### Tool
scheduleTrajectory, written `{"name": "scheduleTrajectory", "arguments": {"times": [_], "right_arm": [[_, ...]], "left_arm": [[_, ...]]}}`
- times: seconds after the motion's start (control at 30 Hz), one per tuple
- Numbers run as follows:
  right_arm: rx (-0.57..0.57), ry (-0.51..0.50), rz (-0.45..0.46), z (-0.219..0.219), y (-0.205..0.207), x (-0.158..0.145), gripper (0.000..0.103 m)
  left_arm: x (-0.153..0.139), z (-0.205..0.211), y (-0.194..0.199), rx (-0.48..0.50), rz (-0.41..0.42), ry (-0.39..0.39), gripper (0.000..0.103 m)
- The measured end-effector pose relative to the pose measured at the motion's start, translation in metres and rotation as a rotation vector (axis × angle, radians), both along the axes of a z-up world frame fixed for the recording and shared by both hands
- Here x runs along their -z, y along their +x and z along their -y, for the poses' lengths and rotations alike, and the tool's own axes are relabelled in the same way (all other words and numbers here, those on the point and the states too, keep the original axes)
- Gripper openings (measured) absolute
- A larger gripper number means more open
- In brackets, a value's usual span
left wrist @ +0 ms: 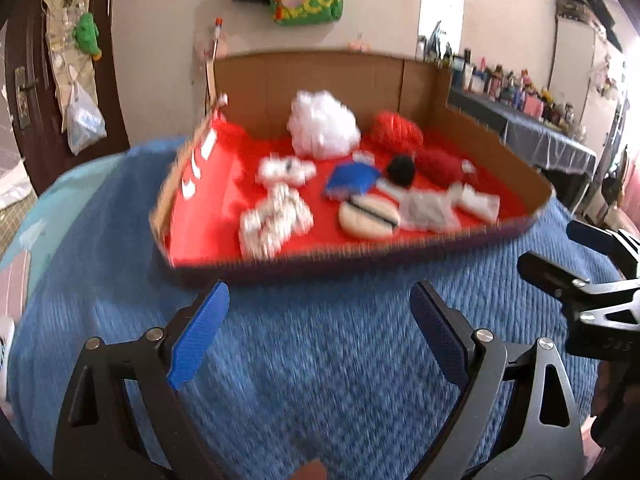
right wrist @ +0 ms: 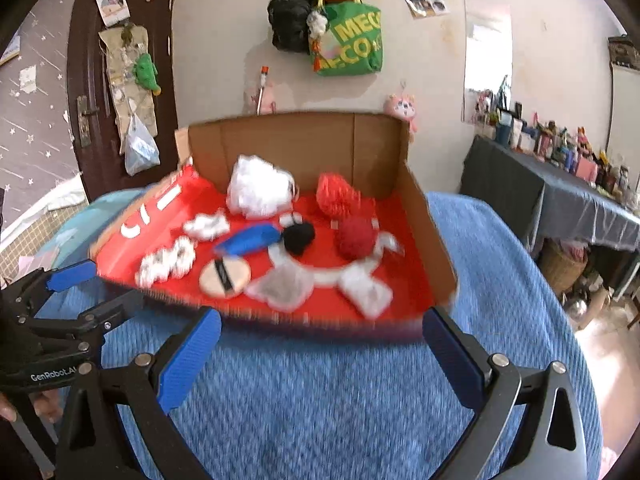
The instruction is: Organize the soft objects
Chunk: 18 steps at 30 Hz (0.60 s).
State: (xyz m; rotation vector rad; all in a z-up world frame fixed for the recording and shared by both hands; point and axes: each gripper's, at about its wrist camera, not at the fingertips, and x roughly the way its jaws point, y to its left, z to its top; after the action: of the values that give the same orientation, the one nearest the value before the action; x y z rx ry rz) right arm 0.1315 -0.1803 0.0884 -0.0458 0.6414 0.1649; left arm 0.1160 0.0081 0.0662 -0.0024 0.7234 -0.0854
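Observation:
A shallow cardboard box (left wrist: 516, 160) (right wrist: 430, 220) with a red lining sits on a blue knitted cover. Inside lie a white fluffy bundle (left wrist: 322, 124) (right wrist: 260, 188), a red mesh puff (left wrist: 396, 128) (right wrist: 336, 196), a red yarn ball (left wrist: 438, 166) (right wrist: 356, 238), a black pompom (left wrist: 401, 170) (right wrist: 298, 236), a blue pad (left wrist: 350, 180) (right wrist: 250, 240), a round beige puff with a black band (left wrist: 368, 218) (right wrist: 225, 276) and white scraps. My left gripper (left wrist: 320, 332) stands open and empty before the box. My right gripper (right wrist: 320, 360) is open too, nothing between its fingers.
The blue cover (left wrist: 300, 380) (right wrist: 320, 400) spreads all round the box. A dark door (right wrist: 120, 72) with hanging bags is at the back left, a green bag (right wrist: 352, 40) on the wall, and a cluttered dark table (right wrist: 560, 184) at the right.

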Motion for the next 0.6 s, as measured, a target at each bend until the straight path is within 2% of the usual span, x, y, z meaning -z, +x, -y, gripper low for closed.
{"name": "scheduleTrajectory", "arguments": {"times": [0.1,0.23,0.3,0.43,0.6], "right_arm": [[0.024,-0.030,-0.078,0.000,-0.003,0.015,0.103],[0.035,-0.014,-0.198,0.002,0.000,0.038,0.103],[0.041,-0.022,-0.223,0.002,0.001,0.046,0.103],[0.072,-0.040,-0.274,0.003,0.003,0.058,0.103],[0.093,-0.052,-0.292,0.006,0.004,0.064,0.103]], "left_arm": [[0.014,0.000,0.000,-0.022,-0.074,-0.004,0.093],[0.029,-0.002,0.007,-0.050,-0.144,-0.015,0.093],[0.035,-0.002,0.009,-0.063,-0.170,-0.018,0.093],[0.039,0.004,0.007,-0.063,-0.174,0.022,0.094],[0.040,0.007,0.005,-0.064,-0.170,0.042,0.097]]}}
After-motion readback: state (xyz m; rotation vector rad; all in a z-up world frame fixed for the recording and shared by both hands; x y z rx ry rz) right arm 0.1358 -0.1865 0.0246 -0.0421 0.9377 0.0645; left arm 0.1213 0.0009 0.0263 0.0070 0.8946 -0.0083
